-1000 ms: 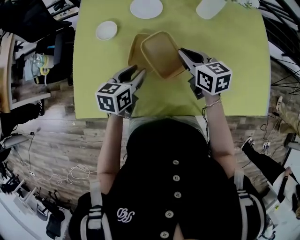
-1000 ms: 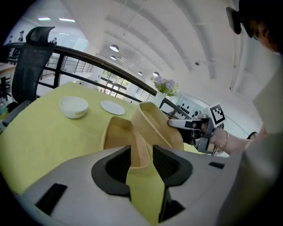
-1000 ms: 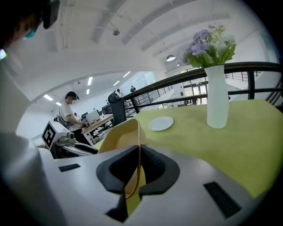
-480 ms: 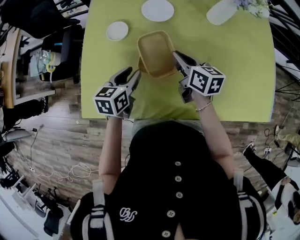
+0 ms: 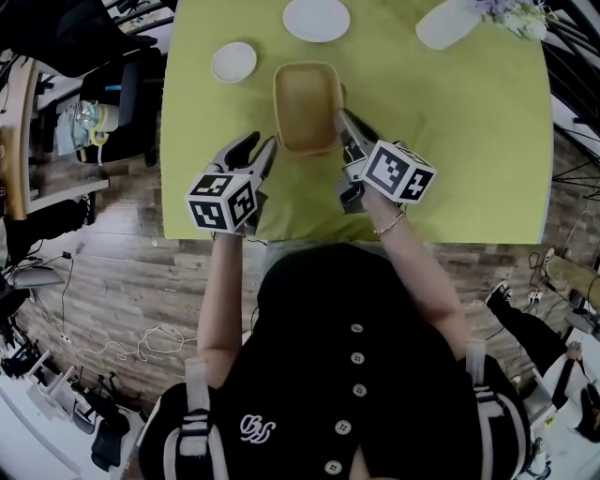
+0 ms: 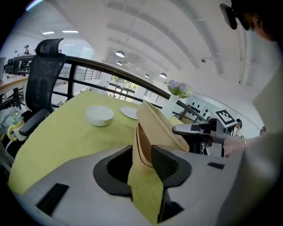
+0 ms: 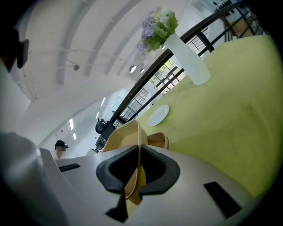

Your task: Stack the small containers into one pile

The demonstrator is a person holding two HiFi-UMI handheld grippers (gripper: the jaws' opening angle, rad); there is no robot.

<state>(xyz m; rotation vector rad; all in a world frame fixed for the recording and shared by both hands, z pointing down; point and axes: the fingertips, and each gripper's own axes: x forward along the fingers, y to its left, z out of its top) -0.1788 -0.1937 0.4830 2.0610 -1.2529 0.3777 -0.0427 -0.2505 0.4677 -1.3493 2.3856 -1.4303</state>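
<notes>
A tan rectangular container sits nested on a second tan container on the yellow-green table; only a sliver of the lower one shows. My right gripper is shut on the upper container's near right rim, and the thin wall is pinched between its jaws. My left gripper stands at the stack's near left corner. Its jaws are closing with the container's corner at the gap, but a gap remains and the pads do not press on it.
A small white bowl stands at the back left and a white plate lies behind the stack. A white vase with flowers is at the back right. A black office chair stands off the table's left edge.
The right gripper has carried the tilted upper container left and set it level on the lower one. The left gripper has hardly moved, and its jaws have narrowed.
</notes>
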